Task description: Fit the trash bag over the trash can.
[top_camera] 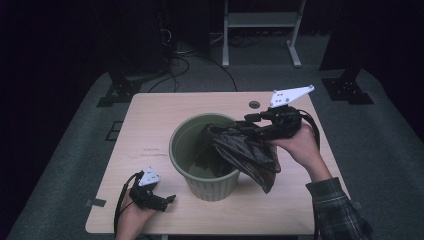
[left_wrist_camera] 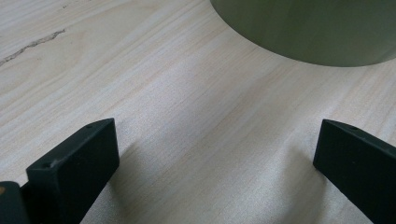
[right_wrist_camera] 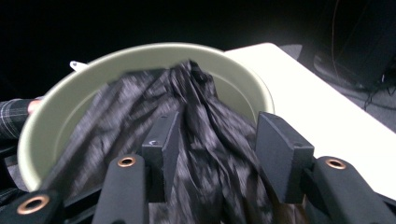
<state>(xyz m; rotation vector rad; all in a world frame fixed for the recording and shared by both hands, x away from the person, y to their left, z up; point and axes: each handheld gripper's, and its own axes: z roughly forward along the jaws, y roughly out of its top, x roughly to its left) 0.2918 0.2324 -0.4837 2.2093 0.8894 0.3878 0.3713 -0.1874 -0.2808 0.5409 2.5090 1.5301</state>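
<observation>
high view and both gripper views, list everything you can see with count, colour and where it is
table: one, light wood, centre of the high view
bin: one, olive green, round, upright in the middle of the table
bag: one, black plastic, crumpled, draped over the bin's right rim, part inside and part hanging outside
hole: one, dark, round, in the table top near the far edge
frame: one, white metal, on the floor beyond the table
cables: several, black, on the grey floor behind the table
left tool: one, black, resting low on the table's near left, jaws wide apart, nothing between them
right tool: one, black, over the bin's right rim, jaws apart with the bag between them
</observation>
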